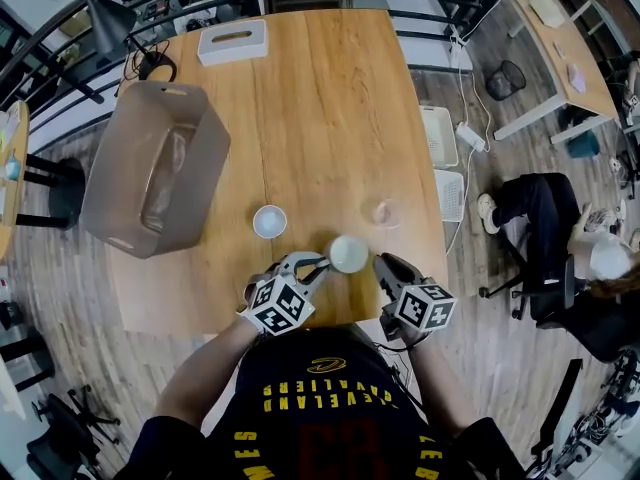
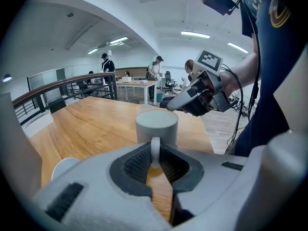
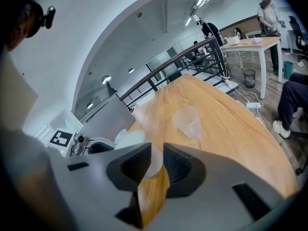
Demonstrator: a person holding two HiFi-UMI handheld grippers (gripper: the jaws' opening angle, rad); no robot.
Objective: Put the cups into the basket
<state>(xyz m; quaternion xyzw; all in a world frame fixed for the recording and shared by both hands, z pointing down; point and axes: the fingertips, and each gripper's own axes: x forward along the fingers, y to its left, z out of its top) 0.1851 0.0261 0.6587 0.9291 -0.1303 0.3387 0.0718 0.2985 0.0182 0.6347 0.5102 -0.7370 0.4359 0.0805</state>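
**Head view.** Shows the mug (image 1: 349,253) at the near edge of the table (image 1: 320,118), caught between the left gripper (image 1: 314,265) and the right gripper (image 1: 384,266). Places the basket (image 1: 150,168) at the table's left edge, well apart from the mug. Locates a white cup (image 1: 269,221) and a clear cup (image 1: 382,212) on the table, both outside the basket. Warns of a knock against the white cup on the way across, through too low a carry.

**Left gripper view.** Finds the fingers (image 2: 137,165) clenched on the mug's handle (image 2: 155,148), with the mug upright just beyond. Warns of a swing about that thin handle upon release by the other side, through too light a clamp.

**Right gripper view.** Finds the fingers (image 3: 180,165) seemingly clamped on the mug's wall at the rim. Shows the clear cup just beyond, near the fingertips. Warns of a twist or slip through opposed pulls from the two grippers. Warns also of a tipped clear cup through a careless withdrawal, and of a catch on the basket's rim at the drop.
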